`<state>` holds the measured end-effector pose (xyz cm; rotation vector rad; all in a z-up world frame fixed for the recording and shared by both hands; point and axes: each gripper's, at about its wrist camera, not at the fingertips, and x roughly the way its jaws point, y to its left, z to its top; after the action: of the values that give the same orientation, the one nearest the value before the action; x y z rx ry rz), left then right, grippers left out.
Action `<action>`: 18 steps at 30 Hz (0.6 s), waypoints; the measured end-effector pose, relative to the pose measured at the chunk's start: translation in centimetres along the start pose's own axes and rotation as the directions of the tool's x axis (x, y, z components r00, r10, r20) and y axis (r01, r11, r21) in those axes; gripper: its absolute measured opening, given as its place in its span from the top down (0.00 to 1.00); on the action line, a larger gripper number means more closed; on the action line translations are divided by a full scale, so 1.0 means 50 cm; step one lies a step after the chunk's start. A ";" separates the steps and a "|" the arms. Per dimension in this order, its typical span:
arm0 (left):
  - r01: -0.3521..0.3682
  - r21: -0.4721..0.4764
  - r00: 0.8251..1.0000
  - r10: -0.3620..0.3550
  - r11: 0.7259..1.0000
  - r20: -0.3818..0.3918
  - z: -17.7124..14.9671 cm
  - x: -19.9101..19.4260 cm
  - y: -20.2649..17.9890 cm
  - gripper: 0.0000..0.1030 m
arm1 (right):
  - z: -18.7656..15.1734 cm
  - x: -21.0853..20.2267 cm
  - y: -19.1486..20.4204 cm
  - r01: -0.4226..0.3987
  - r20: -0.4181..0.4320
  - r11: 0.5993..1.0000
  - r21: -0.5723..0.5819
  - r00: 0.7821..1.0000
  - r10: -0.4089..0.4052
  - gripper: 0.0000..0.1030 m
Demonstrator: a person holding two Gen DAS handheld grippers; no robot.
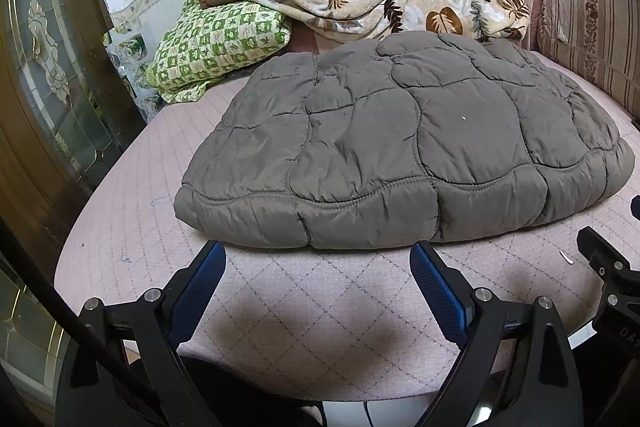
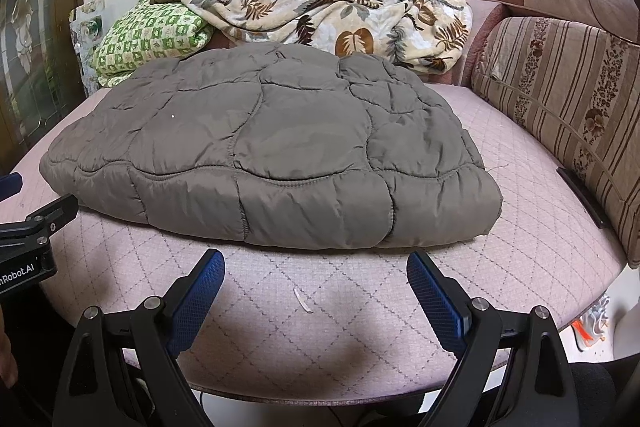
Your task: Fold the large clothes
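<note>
right wrist view carries the only readable writing: "nrobot.ai", its start cut off, printed white on the black body of the left gripper (image 2: 24,223) that pokes in at 9 o'clock. the right gripper (image 2: 316,287) hovers over the pink quilted sofa cover (image 2: 320,327), blue pads spread wide apart, holding nothing. the folded grey quilted jacket (image 2: 272,155) lies flat on the cover at 12 o'clock from the fingertips, just beyond them. only this view shows a small white scrap (image 2: 303,299) between the fingers and a striped floral back cushion (image 2: 560,115) at 3 o'clock. left wrist view shows the left gripper (image 1: 316,287) equally agape and empty, the jacket (image 1: 400,155) ahead, the right gripper (image 1: 612,267) at 3 o'clock, and a brown glazed door (image 1: 48,67) at 9 o'clock.
</note>
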<state>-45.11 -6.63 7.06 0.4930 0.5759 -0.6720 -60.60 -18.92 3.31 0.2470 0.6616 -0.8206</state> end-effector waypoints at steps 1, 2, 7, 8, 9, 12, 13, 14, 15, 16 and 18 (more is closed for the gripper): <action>0.000 0.000 1.000 0.000 1.000 -0.001 0.000 0.000 0.000 0.10 | 0.000 -0.001 -0.001 0.000 0.000 1.000 0.003 1.000 0.000 0.08; -0.002 0.000 1.000 0.002 1.000 -0.001 -0.001 -0.001 0.000 0.10 | 0.001 -0.001 -0.002 0.000 -0.001 1.000 0.004 1.000 0.000 0.08; -0.004 0.001 1.000 0.004 1.000 -0.002 -0.001 -0.001 -0.001 0.10 | -0.001 -0.002 -0.002 0.002 -0.001 1.000 0.005 1.000 -0.002 0.08; -0.003 0.000 1.000 0.003 1.000 -0.002 -0.001 -0.001 -0.001 0.10 | -0.001 -0.002 -0.001 0.003 -0.002 1.000 0.005 1.000 -0.003 0.08; -0.002 -0.001 1.000 0.002 1.000 -0.003 0.000 -0.001 -0.001 0.10 | -0.001 -0.002 -0.002 0.003 -0.003 1.000 0.005 1.000 -0.003 0.08; -0.003 -0.004 1.000 0.003 1.000 -0.011 -0.001 0.001 0.000 0.10 | -0.002 -0.001 -0.001 0.004 -0.003 1.000 0.006 1.000 -0.004 0.08; -0.005 -0.007 1.000 0.005 1.000 -0.017 -0.001 0.003 0.001 0.10 | -0.002 0.000 -0.002 0.003 -0.004 1.000 0.006 1.000 -0.003 0.08; -0.007 -0.011 1.000 0.007 1.000 -0.021 -0.001 0.005 0.003 0.10 | -0.002 -0.001 -0.001 0.003 -0.004 1.000 0.006 1.000 -0.003 0.08; -0.012 -0.019 1.000 0.012 1.000 -0.026 -0.001 0.006 0.007 0.10 | -0.002 -0.001 -0.002 0.004 -0.005 1.000 0.006 1.000 -0.004 0.08; -0.013 -0.026 1.000 0.012 1.000 -0.026 -0.002 0.006 0.011 0.10 | -0.004 0.001 -0.001 0.003 -0.005 1.000 0.005 1.000 -0.003 0.08; -0.011 -0.040 1.000 0.011 0.999 -0.024 0.000 0.005 0.017 0.10 | -0.004 0.000 -0.001 0.004 -0.003 1.000 0.006 1.000 -0.004 0.08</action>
<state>-44.37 -6.14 7.10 0.4671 0.6071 -0.6439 -60.70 -18.88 3.16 0.2528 0.6630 -0.8266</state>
